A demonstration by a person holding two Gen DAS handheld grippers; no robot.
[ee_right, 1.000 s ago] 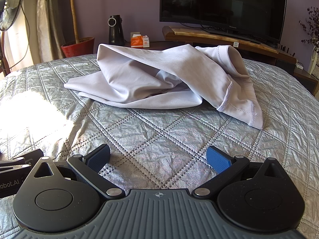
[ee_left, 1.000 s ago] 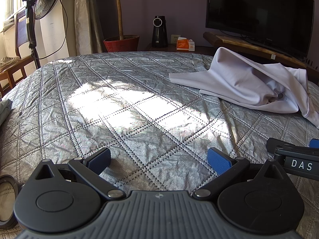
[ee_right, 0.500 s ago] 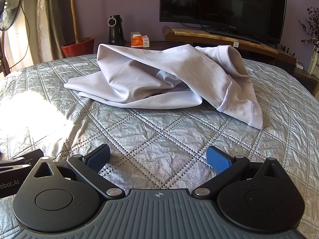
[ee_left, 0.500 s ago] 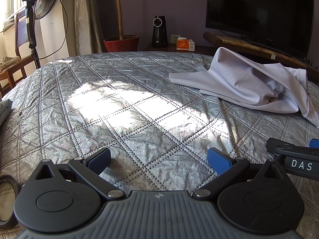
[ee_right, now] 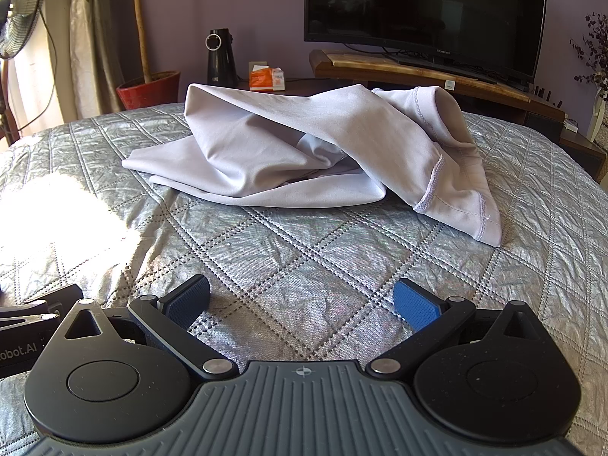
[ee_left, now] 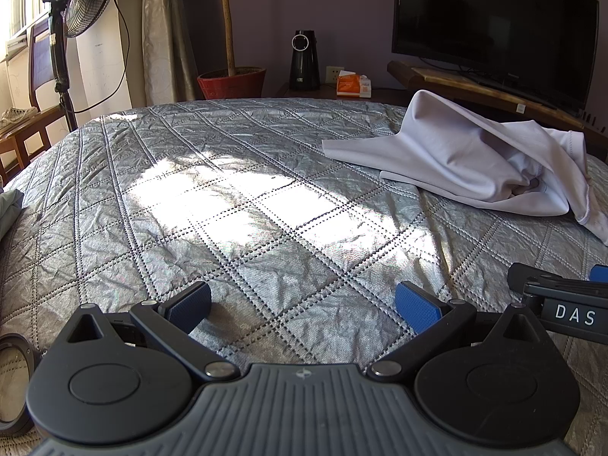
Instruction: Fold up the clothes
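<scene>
Claws left [ee_left: 302, 302] and right [ee_right: 302, 300] gape wide, empty, above the quilt [ee_right: 304, 250], short of the garment [ee_right: 304, 152].

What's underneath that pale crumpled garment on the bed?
The pale garment lies heaped on the silver quilted bedspread, which shows all around it. Its own inner layers show through the gap under the top fold. Anything else beneath it is covered by the cloth and cannot be seen.
</scene>
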